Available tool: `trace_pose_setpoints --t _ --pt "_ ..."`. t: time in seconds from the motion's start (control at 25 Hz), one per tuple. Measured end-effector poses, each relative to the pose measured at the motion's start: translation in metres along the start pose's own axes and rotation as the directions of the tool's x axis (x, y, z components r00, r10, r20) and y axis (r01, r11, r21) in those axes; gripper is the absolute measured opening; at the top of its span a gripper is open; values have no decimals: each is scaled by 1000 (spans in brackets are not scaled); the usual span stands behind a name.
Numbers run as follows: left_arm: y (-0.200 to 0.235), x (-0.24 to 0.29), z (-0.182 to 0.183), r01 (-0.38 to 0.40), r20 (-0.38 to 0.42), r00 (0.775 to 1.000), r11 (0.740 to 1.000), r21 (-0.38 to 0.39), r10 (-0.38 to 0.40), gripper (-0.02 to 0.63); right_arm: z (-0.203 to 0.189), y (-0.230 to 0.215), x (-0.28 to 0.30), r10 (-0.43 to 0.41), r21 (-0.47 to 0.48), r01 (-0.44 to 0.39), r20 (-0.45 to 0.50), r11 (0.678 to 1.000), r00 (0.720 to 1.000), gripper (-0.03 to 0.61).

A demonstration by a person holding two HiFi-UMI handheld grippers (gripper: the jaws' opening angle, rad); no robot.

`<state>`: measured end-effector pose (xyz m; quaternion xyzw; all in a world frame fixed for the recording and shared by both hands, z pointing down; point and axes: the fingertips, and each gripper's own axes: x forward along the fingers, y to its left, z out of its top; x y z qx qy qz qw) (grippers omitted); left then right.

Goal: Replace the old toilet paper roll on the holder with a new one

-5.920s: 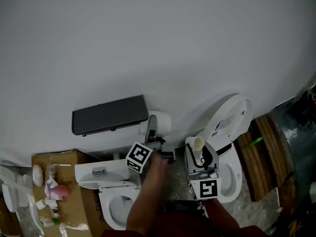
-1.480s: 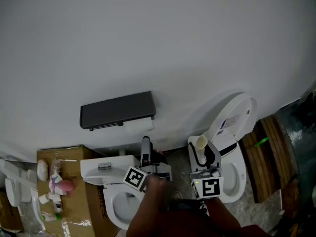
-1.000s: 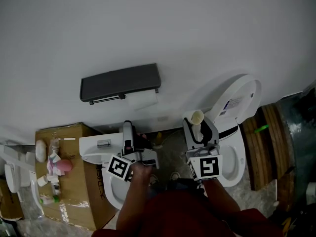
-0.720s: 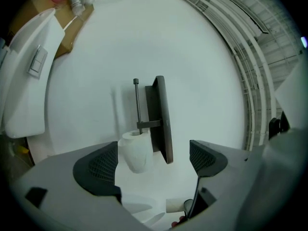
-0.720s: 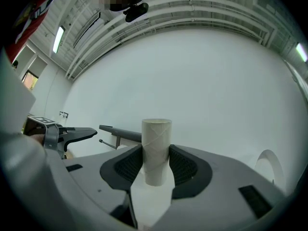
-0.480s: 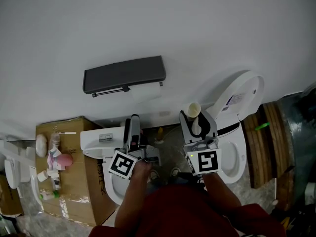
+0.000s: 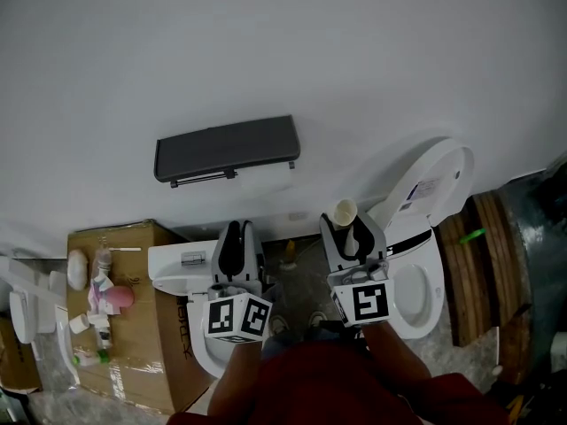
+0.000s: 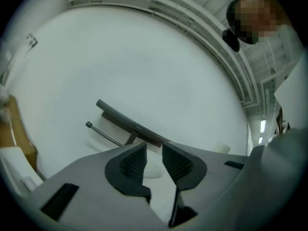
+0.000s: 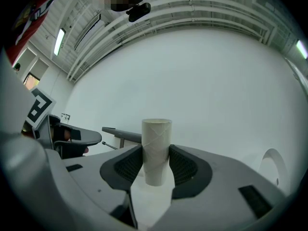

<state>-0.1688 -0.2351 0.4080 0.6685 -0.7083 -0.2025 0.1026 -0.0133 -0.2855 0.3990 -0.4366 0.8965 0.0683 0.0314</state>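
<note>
1. While the right tool clamps the empty cardboard tube upright, the left tool beside it has just been closing, with nothing between its narrowly parted jaws.
2. The dark holder hangs on the white wall ahead of them.

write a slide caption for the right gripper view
The right hand-held gripper grips an upright empty cardboard tube, with the dark wall holder beyond on the white wall.

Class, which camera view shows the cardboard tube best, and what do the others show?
The right gripper view: the cardboard tube stands upright and close, clamped by its sides in the right gripper, with its spiral seam plain. The head view shows only its small open top end. The left gripper view does not show it.
</note>
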Motion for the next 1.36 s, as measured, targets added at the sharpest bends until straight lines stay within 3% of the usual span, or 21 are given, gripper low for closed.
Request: trace_pose_setpoints --t 0.08,0.24,0.4,0.64,0.92,1.36 --pt "1 -2 3 -49 -5 999 990 129 50 27 1 3 1 7 2 -7 1 1000 1000 178" --pt "-6 -4 11 -76 7 997 924 374 80 17 2 8 3 18 9 -18 -12 1000 1000 178" --pt "-15 -6 14 -64 27 998 883 464 58 17 -5 10 6 23 15 -22 -74 1000 997 178" --pt "-19 -7 10 -49 17 999 873 485 47 17 -7 12 8 23 14 -22 -91 1000 996 178" --pt "-10 -7 9 -53 10 998 891 451 55 17 -5 12 9 24 3 -24 -92 1000 995 178" --pt "-15 -5 11 -22 8 1000 889 458 20 17 -12 19 10 29 -11 -31 -127 999 991 178"
